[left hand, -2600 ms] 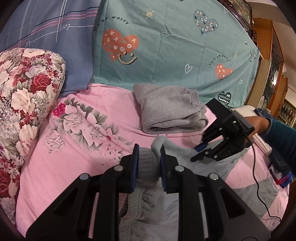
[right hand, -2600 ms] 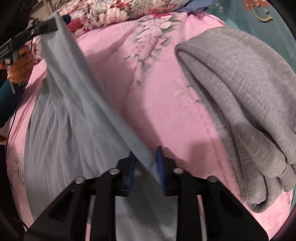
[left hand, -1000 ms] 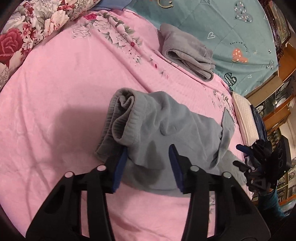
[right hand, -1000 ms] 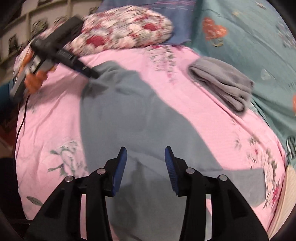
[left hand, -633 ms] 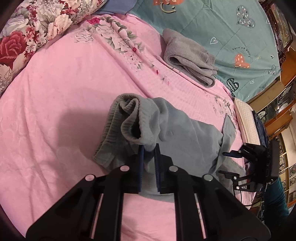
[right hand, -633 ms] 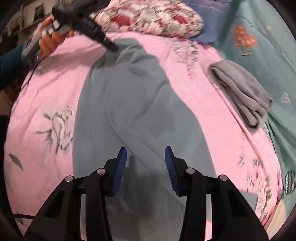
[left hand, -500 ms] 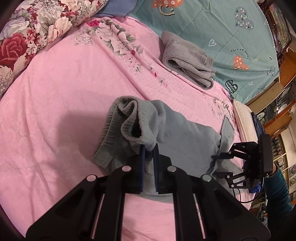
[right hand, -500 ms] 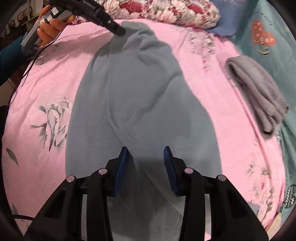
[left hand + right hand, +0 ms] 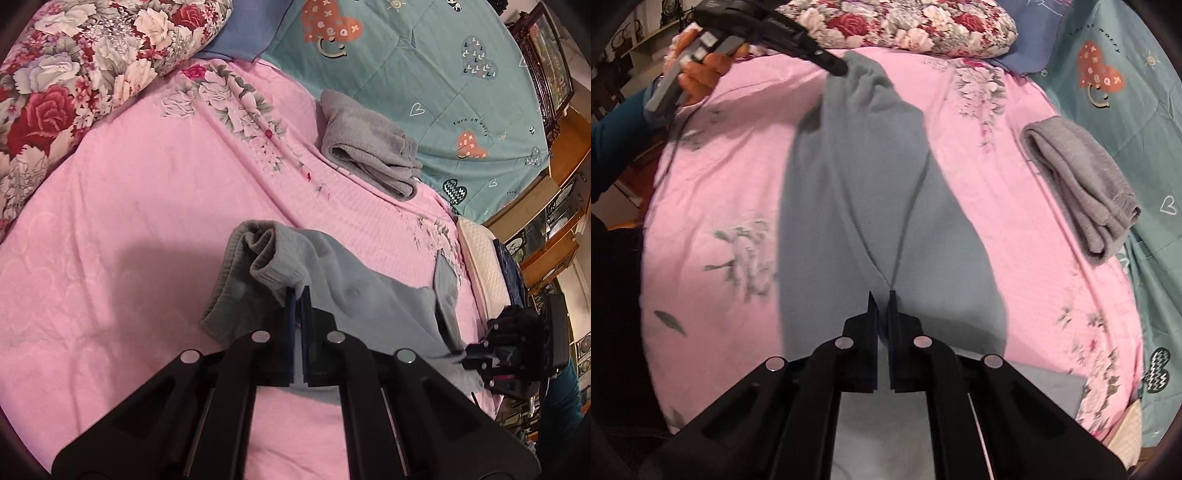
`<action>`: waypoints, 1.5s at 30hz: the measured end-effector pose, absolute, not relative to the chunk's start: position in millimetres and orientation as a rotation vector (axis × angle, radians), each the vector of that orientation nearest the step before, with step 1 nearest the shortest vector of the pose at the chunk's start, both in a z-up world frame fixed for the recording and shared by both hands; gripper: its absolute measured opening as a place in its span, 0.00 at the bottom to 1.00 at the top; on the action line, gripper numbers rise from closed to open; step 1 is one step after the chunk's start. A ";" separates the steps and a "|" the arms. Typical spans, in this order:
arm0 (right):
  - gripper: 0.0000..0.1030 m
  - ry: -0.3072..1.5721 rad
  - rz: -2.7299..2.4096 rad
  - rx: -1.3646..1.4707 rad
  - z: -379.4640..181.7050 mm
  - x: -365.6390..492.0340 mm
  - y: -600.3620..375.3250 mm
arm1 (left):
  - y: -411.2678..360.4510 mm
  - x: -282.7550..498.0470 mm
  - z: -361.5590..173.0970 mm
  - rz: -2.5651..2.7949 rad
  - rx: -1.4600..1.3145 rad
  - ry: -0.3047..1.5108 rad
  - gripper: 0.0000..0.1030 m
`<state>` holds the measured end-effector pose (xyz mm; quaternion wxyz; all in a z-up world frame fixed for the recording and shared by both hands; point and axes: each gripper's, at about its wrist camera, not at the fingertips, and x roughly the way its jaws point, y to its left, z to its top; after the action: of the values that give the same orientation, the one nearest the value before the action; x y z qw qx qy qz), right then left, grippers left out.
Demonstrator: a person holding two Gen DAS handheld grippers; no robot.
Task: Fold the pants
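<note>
Blue-grey pants (image 9: 871, 192) lie stretched along the pink bed (image 9: 1015, 221), near the folded grey garment (image 9: 1082, 192). My left tool (image 9: 298, 291) has just clamped down, gripping the ribbed waistband (image 9: 273, 266). My right tool (image 9: 882, 295) has just closed, pinching a ridge of leg fabric.

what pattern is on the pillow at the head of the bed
Red, white and grey roses on the pillow, clearest in the left wrist view.

bed in pink floral sheet (image 9: 140, 192), teal heart-print quilt (image 9: 424, 55), floral pillow (image 9: 74, 66), wooden cabinets (image 9: 561, 206) at right
</note>
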<state>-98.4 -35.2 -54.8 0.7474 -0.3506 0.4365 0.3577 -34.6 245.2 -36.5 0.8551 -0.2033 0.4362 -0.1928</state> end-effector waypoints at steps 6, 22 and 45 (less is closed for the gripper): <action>0.05 1.039 0.754 -0.750 -105.4 -119.0 -27.6 | 244.3 -37.2 -72.9 -0.358 -0.362 1.042 0.03; 0.66 0.961 0.118 -0.234 2.7 -33.8 -198.7 | 205.4 -44.7 -9.5 -0.442 -0.269 0.836 0.62; 0.01 1.043 -0.208 0.152 -66.7 72.5 -285.2 | 160.8 -28.7 -77.3 -0.503 -0.122 1.020 0.61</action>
<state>72.5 -285.2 -66.7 0.8593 0.0725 0.4966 -0.0989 -28.7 160.8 -77.3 0.8410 -0.0575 0.4826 -0.2378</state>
